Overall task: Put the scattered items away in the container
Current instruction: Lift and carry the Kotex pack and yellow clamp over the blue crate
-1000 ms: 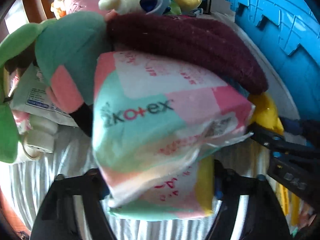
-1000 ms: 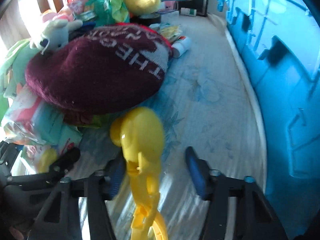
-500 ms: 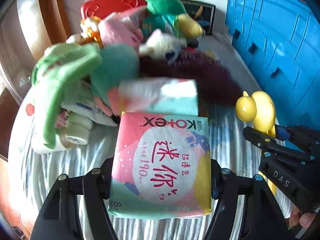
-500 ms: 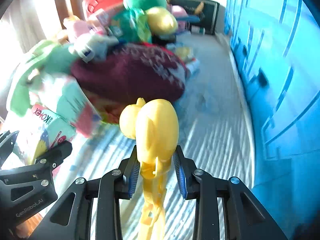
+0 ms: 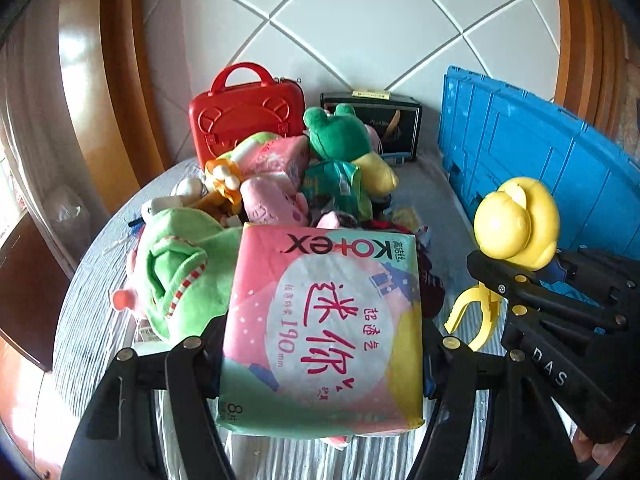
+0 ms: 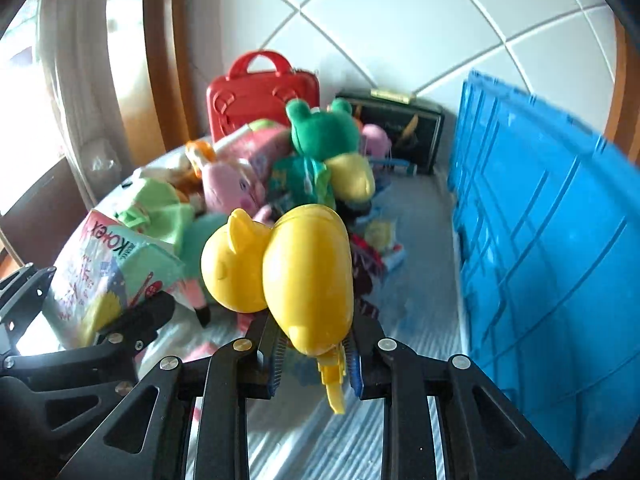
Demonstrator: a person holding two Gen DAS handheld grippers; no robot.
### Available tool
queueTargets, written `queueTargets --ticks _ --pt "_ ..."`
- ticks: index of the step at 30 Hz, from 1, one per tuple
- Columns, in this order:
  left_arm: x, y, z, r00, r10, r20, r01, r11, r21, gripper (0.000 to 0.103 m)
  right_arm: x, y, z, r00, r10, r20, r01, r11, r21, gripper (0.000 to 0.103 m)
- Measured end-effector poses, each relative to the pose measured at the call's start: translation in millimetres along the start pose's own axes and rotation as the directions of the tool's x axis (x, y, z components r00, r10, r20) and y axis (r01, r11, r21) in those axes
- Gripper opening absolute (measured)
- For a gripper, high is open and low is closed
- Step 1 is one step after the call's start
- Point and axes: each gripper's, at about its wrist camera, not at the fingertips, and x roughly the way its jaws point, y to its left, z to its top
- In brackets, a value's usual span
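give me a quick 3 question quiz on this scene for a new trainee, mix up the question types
1. True or false: the left gripper holds the pink Kotex pack between its fingers.
2. Multiple choice: what is between the right gripper's closing fingers? A) the green frog plush B) the yellow plastic toy C) the red case
3. Fill in: the container that stands on the right of both views is the colour ____.

Key
1. True.
2. B, the yellow plastic toy; the green frog plush lies on the pile and the red case stands by the wall.
3. Blue; the blue crate is upright beside the pile.
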Motion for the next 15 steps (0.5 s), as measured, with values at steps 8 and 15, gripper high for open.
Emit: queueTargets --ticks 8,15 --pt "-33.0 4.7 30.1 0.995 -0.025 0.096 0.023 1.0 0.013 0.067 -47.7 9.5 39.6 0.994 -0.038 0.103 0.039 0.999 -0.008 0.025" --pt "-59.8 3.6 52.3 0.982 -0.078 0.172 0.071 0.996 0.045 0.067 -88.6 14.7 58.4 0.98 -0.099 0.175 0.098 0.995 0.016 0.025"
